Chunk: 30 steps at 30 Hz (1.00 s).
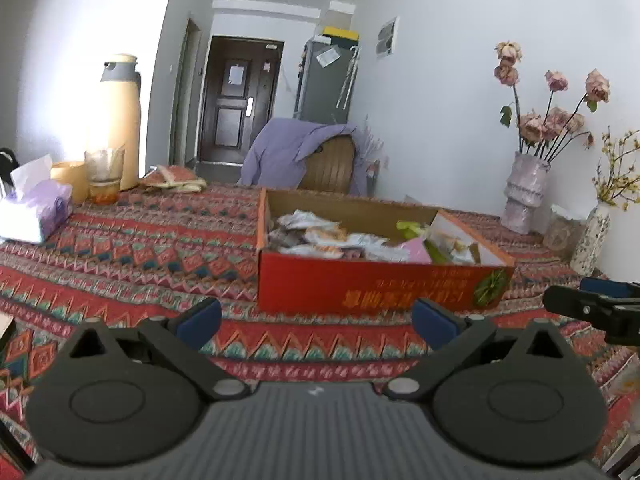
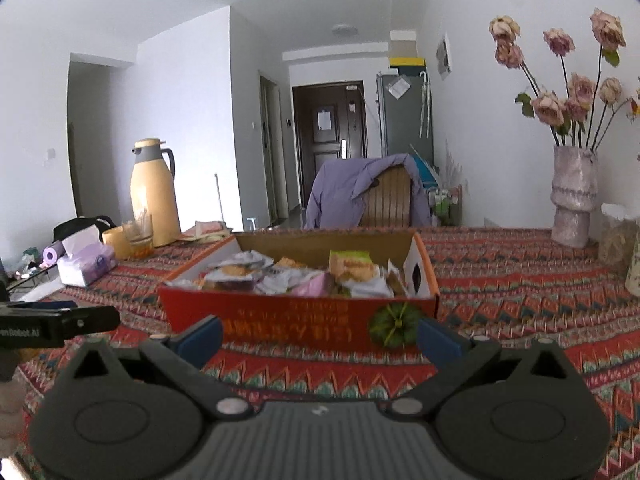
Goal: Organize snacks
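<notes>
An open red cardboard box (image 1: 360, 286) (image 2: 296, 320) sits on the patterned tablecloth, holding several wrapped snack packets (image 1: 320, 238) (image 2: 304, 276). My left gripper (image 1: 316, 322) hovers just in front of the box's near wall, open and empty. My right gripper (image 2: 318, 338) is also open and empty, close to the same near wall. In the left wrist view the right gripper's black tip shows at the right edge (image 1: 592, 308). At the left edge of the right wrist view, the left gripper (image 2: 60, 322) appears.
A tissue box (image 1: 36, 210) (image 2: 86, 262), a glass (image 1: 105, 176) (image 2: 138, 234) and a yellow thermos (image 1: 120, 120) (image 2: 154, 192) stand at the back left. Vases with dried flowers (image 1: 524, 192) (image 2: 572, 200) line the right wall. A chair draped in purple cloth (image 1: 308, 156) (image 2: 368, 196) is behind the table.
</notes>
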Each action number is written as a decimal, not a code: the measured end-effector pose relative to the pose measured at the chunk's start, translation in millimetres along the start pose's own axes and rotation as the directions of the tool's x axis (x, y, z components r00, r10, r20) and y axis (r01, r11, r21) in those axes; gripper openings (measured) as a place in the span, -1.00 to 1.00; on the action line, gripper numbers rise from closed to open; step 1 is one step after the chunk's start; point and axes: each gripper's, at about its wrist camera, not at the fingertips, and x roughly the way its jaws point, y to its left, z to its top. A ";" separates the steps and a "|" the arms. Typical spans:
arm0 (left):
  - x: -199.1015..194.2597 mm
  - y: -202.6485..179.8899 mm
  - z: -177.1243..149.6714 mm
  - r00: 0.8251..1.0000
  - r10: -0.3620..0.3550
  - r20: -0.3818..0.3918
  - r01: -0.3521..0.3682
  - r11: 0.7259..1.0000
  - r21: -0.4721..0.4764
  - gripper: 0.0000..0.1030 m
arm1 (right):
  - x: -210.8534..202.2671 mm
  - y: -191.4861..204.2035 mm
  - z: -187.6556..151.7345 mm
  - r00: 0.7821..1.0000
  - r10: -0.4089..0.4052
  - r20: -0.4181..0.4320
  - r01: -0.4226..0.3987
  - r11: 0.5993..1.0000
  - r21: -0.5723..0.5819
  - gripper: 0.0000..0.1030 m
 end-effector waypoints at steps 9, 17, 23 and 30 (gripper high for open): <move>-2.2 0.5 -19.3 0.999 -0.001 -0.041 0.002 1.000 0.007 1.00 | 3.0 -2.1 -24.7 0.998 -0.005 -0.066 0.007 1.000 0.025 1.00; -1.1 -5.2 -23.4 0.999 -0.006 -0.050 0.007 1.000 0.023 1.00 | 3.6 -1.8 -30.5 0.997 -0.016 -0.078 0.018 0.999 0.033 1.00; -0.9 -5.1 -22.9 0.999 -0.008 -0.049 0.009 1.000 0.021 1.00 | 4.0 -1.9 -29.9 0.997 -0.014 -0.079 0.016 0.999 0.030 1.00; -1.7 -4.8 -23.0 0.999 -0.008 -0.045 0.009 1.000 0.024 1.00 | 4.0 -1.7 -30.0 0.997 -0.014 -0.079 0.016 0.999 0.029 1.00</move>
